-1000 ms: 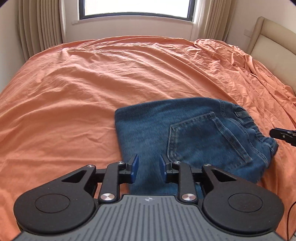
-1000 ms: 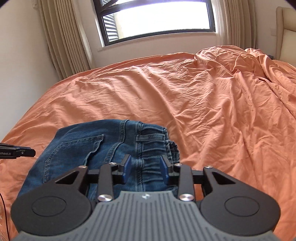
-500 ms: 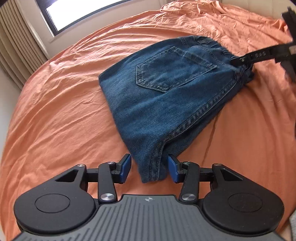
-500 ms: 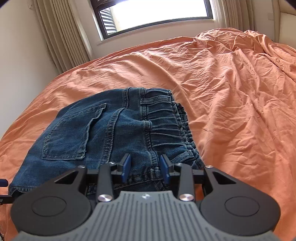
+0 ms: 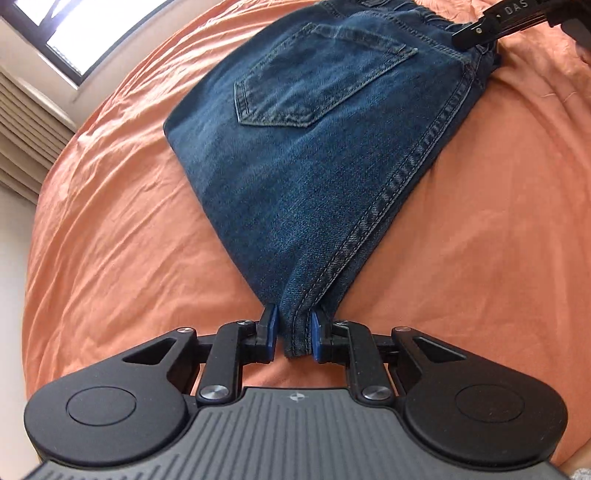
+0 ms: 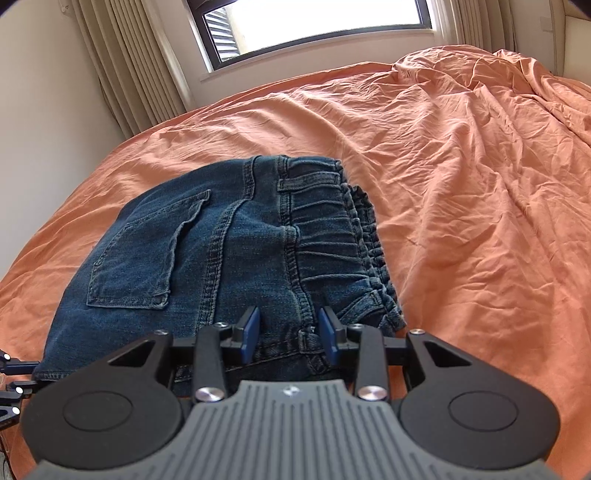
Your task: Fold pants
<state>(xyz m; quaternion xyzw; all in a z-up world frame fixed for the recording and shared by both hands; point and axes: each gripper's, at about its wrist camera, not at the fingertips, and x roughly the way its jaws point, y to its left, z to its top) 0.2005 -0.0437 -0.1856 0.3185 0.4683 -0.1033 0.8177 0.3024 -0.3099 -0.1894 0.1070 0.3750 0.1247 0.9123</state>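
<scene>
The left gripper (image 5: pixel 293 334) has just been closing its jaws, and now its blue pads (image 5: pixel 272 329) pinch a bunched corner of the jeans (image 5: pixel 314 147) between them. From this corner the denim spreads away from the gripper in a wide fan, with a double-stitched seam going up on the right and a back pocket (image 5: pixel 317 77) further ahead. At the far right end of the jeans, the black finger of the right gripper (image 5: pixel 491 26) touches the elastic waistband. In the right wrist view, the right gripper (image 6: pixel 291 330) sits low over the near part of the waistband (image 6: pixel 332 236); the denim lies between its pads (image 6: pixel 252 330), but I cannot tell if they really press on it or only stand beside it. Ahead and to the left of this gripper is the same pocket (image 6: pixel 147 254), and at the far left edge a small part of the left gripper shows at the jeans' corner. The jeans are folded short and lie flat on the orange sheet (image 6: pixel 461 184) of the bed. Beyond the bed there are a window (image 6: pixel 317 22) and beige curtains (image 6: pixel 129 62).
</scene>
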